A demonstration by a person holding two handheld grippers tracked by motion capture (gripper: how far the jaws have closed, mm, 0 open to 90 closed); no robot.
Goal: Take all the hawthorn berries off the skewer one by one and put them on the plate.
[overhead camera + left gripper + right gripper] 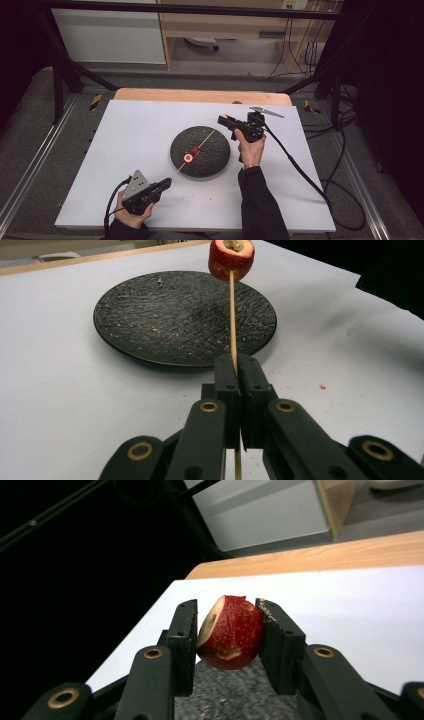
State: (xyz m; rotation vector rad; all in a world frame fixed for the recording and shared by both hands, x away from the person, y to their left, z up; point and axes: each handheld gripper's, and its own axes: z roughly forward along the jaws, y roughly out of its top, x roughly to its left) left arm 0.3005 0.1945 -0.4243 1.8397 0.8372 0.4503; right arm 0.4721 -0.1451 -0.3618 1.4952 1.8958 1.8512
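the left gripper (235,370) clamps the skewer (232,315), one fruit piece (231,257) already on it above the plate (150,320). the right gripper (227,630) pinches a second red piece (231,632), raised beside the plate; next it probably needs aligning with the skewer tip.
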